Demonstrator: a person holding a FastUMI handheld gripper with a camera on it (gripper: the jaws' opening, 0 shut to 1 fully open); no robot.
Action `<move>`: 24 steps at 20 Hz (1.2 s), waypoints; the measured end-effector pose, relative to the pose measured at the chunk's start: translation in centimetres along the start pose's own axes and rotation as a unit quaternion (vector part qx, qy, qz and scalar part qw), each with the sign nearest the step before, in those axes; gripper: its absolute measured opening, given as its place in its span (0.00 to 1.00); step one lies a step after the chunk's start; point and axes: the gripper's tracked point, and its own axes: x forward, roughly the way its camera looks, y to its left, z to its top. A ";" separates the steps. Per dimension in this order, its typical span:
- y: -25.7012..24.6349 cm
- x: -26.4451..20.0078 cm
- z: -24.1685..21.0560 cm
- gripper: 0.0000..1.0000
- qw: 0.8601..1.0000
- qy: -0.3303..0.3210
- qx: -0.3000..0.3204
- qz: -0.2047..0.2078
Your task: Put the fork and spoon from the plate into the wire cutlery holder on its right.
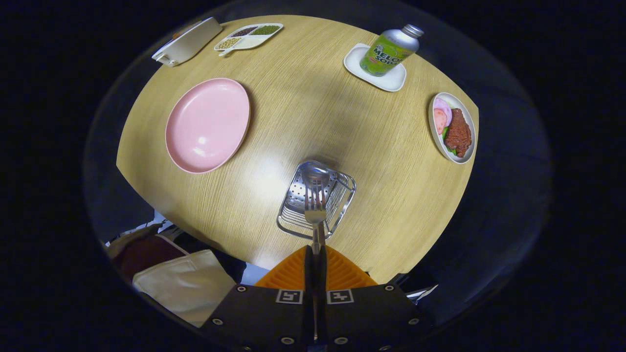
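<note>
The gripper (316,254) is seen from above the round tabletop (303,107), its fingers pressed together on the handle of the fork (315,208), which is pinched between them and projects straight ahead. The fork is held with its tines pointing away from the fingers, over the wire cutlery holder (337,215), presumably so that it can be lowered into the basket. Whether the fork already rests on the holder or is carried just above it cannot be told. The spoon (315,175) is seen in the holder, its bowl lying at the far end, beyond the fork's tines; that half of the task is judged complete. The pink plate (208,124) lies bare toward the left edge of the tabletop, well apart from the holder. Along the far edge stand a divided dish of beans (248,36) and a soda can (390,49) on a small white tray (393,80); a dish of meat (452,128) lies at the right edge. These are not involved.
</note>
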 end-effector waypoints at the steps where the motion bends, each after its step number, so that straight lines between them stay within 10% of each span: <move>1: 0.0 0.3 0.2 0.03 1.000 0.003 -0.006 -0.002; 9: 0.5 0.4 2.0 0.16 1.000 -0.024 -0.017 0.000; 14: 0.4 -1.7 3.7 1.00 0.993 -0.116 0.035 -0.004; 24: 5.1 -10.4 6.4 1.00 0.940 -0.317 0.118 0.046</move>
